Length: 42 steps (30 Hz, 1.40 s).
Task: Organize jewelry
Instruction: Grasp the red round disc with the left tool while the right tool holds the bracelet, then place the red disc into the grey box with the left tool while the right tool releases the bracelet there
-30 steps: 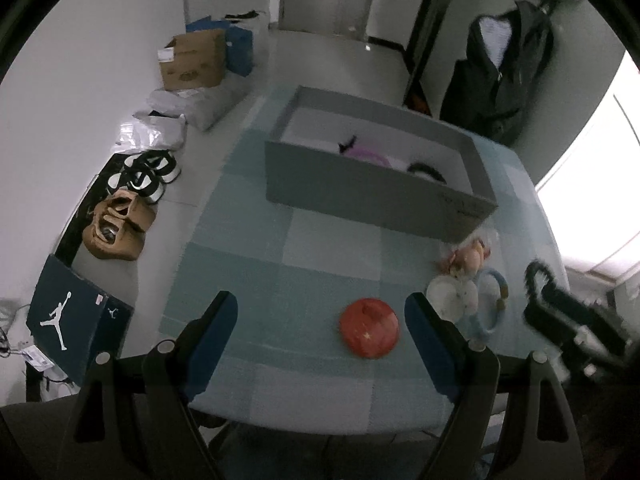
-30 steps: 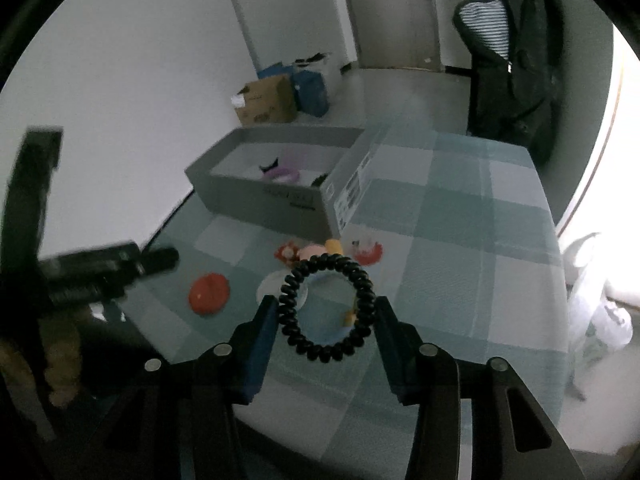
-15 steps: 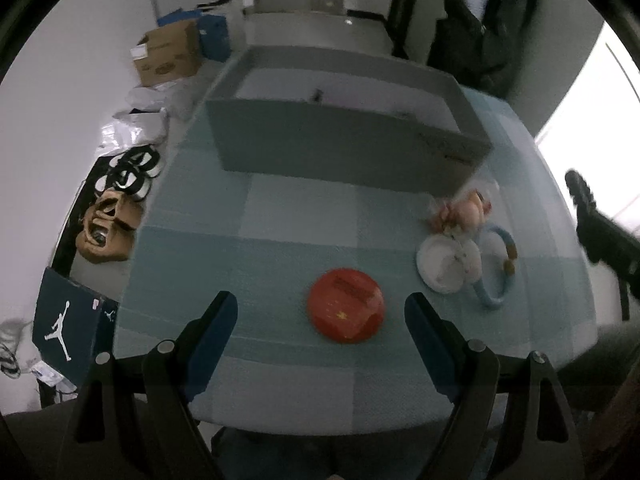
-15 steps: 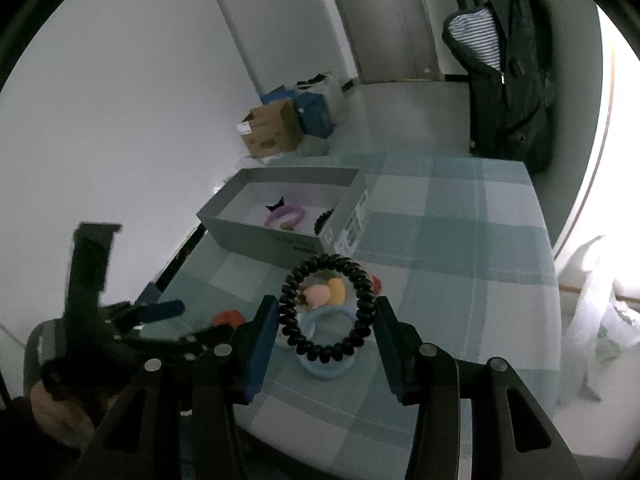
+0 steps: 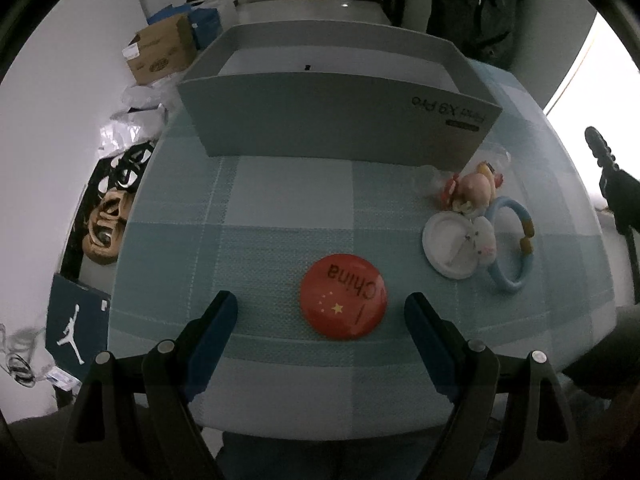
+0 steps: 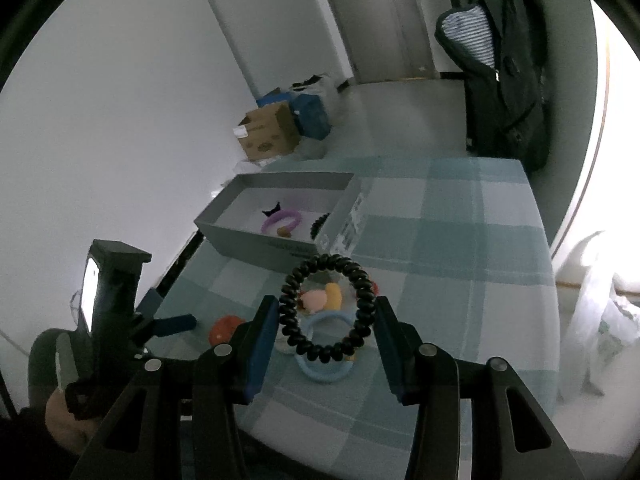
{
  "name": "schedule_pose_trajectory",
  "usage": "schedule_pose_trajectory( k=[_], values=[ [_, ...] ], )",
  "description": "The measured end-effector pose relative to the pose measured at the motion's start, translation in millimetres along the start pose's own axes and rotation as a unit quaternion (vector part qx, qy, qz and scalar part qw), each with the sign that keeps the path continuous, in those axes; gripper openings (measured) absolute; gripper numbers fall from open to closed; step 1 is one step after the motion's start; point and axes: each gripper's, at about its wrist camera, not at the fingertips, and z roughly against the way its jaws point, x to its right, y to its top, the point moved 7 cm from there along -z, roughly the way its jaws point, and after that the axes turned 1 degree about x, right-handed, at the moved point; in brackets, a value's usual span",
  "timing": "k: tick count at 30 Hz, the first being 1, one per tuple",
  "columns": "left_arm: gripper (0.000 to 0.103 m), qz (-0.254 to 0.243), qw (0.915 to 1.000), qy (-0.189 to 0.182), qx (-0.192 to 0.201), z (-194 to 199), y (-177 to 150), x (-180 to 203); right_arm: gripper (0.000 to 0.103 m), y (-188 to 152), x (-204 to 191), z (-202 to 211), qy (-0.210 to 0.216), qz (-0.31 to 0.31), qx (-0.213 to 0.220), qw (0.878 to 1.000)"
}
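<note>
- vs 0.5 s ago: L view sits closer to the table (image 5: 280, 216); red badge (image 5: 343, 297) looks larger and lies nearer the fingertips, grey box (image 5: 340, 120) fills more of the top.
- vs 0.5 s ago: R view much the same; black coil hair tie (image 6: 328, 307) stays between the fingers, tabletop items show through its loop a bit lower than before.
- L gripper (image 5: 321, 314): fingers spread wide, nothing between them, hovering over the near table edge; badge lies on the cloth between the two tips, nearer the right tip, not touched.
- R gripper (image 6: 326, 330): clamped on the hair tie, pads (image 6: 264, 332) pressing its two sides, loop upright and held above the table, pointing toward the box (image 6: 280, 216).
- In the R view, the L gripper (image 6: 168, 322) shows at lower left, low over the table.
- Box interior: purple ring (image 6: 281, 219) and a dark coil (image 6: 318, 225) inside.
- Rest of the pile on the cloth R of the badge: white disc (image 5: 450, 246), blue ring (image 5: 512, 256), small pink figure (image 5: 474, 190), all close together.
</note>
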Motion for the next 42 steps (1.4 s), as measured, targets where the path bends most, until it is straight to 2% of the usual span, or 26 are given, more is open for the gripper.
schedule_pose_trajectory(
  k=[2, 4, 7, 9, 12, 19, 23, 33, 36, 42],
  values=[
    [0.081, 0.002, 1.0, -0.003, -0.001, 0.3, 0.3, -0.2, 0.046, -0.2, -0.2, -0.7, 0.001, -0.001, -0.001, 1.0],
    [0.076, 0.0, 1.0, -0.002, -0.001, 1.1, 1.0, -1.2, 0.046, 0.1, -0.5, -0.7, 0.002, -0.002, -0.002, 1.0],
    [0.056, -0.01, 0.9999, -0.007, 0.001, 2.1, 2.5, 0.3, 0.046, 0.3, -0.3, -0.8, 0.001, -0.002, 0.0, 1.0],
    [0.037, -0.019, 0.9997, -0.013, 0.003, 3.8, 2.8, 3.4, 0.046, -0.1, -0.6, -1.0, 0.0, -0.002, -0.001, 1.0],
    [0.037, -0.021, 0.9997, -0.016, 0.0, 3.8, 2.9, 4.4, 0.046, -0.3, -1.2, -1.5, 0.001, -0.003, -0.002, 1.0],
    [0.037, 0.013, 0.9982, -0.058, -0.002, 7.3, 8.9, 0.0, 0.046, 4.4, -3.4, -5.8, 0.01, -0.012, -0.003, 1.0],
    [0.037, 0.019, 0.9968, -0.075, 0.019, 20.0, 18.5, 1.6, 0.046, 11.1, -9.3, -8.6, 0.018, -0.012, 0.0, 1.0],
    [0.037, 0.031, 0.9917, -0.102, 0.072, 50.9, 56.8, -5.3, 0.046, 44.2, -13.6, -21.4, 0.043, -0.043, 0.006, 0.998],
    [0.037, 0.045, 0.9893, -0.119, 0.072, 50.6, 69.3, -11.0, 0.046, 60.1, -15.1, -23.8, 0.046, -0.042, 0.024, 0.998],
    [0.037, 0.053, 0.9878, -0.132, 0.064, 41.7, 92.5, -14.9, 0.046, 76.6, -20.2, -45.0, 0.061, -0.053, 0.012, 0.997]
  ],
)
